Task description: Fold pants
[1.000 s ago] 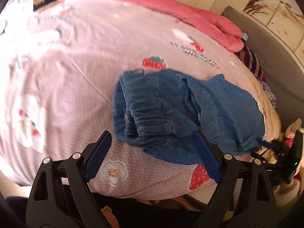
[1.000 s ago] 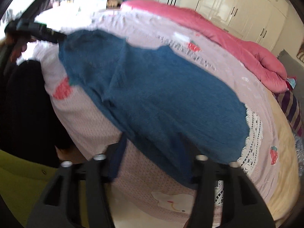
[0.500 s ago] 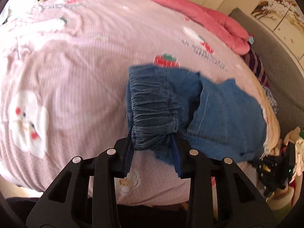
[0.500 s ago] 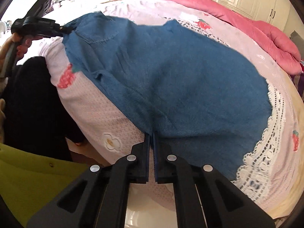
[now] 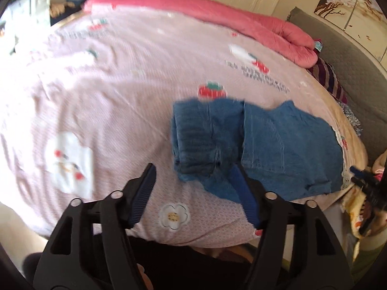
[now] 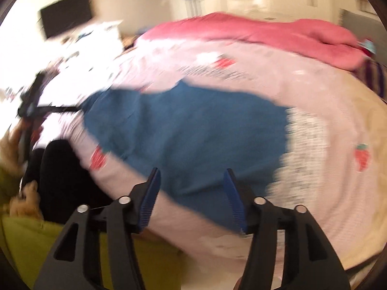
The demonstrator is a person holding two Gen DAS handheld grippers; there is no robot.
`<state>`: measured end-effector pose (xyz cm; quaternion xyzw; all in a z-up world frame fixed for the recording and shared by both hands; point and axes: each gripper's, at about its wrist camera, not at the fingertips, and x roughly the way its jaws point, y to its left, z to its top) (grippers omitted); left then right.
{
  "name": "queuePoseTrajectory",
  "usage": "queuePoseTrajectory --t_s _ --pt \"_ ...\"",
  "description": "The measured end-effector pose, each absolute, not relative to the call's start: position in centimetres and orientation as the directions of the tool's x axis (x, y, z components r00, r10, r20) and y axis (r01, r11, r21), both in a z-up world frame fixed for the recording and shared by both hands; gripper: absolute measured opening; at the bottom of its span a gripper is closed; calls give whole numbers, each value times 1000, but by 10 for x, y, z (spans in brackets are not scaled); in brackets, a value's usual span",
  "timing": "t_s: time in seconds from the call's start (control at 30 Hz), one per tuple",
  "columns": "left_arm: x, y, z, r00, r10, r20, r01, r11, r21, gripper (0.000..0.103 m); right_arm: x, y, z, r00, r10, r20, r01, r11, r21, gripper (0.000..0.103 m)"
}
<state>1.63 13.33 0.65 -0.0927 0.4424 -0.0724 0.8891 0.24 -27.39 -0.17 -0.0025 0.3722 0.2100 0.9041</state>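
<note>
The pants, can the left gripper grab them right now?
Probably yes. The left gripper is open, and the bunched waistband end of the pants lies just ahead of its fingers on the bed, with nothing between.

Right wrist view heavily motion-blurred, pants [image 6: 183, 133] ahead of the jaws without readable seams, bedsheet [image 6: 314, 145] print smeared, left gripper [image 6: 31, 106] beyond the jaws indistinct, right gripper [image 5: 367, 186] cut by frame edge, waistband detail [image 5: 196, 142] soft.
</note>
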Motion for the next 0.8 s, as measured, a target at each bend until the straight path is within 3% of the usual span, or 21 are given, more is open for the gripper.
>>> queuePoseTrajectory --t_s 0.1,0.23,0.4,0.57,0.6,0.63,0.8 --pt "12 124 30 645 -208 -735 80 975 -206 69 22 -305 0 675 283 -681 -236 958 164 66" --pt "20 90 48 677 -248 -693 169 969 -181 76 58 -341 -5 679 225 -699 -88 970 226 67" --pt "43 36 39 652 -300 -697 280 949 -147 76 104 -363 -15 667 214 -713 -7 959 282 67" --pt "52 -3 5 626 -245 -741 318 947 -44 76 148 -368 -33 611 188 -769 47 961 272 66" --pt "52 -5 -1 622 -233 -747 316 948 -32 76 156 -366 -40 583 204 -787 41 960 278 51" --pt "53 -7 -9 608 -231 -759 318 948 -33 76 158 -366 -45 567 236 -789 19 954 299 29" --pt "56 -5 -36 574 -178 -799 303 953 5 76 156 -363 -38 604 173 -778 12 974 226 22"
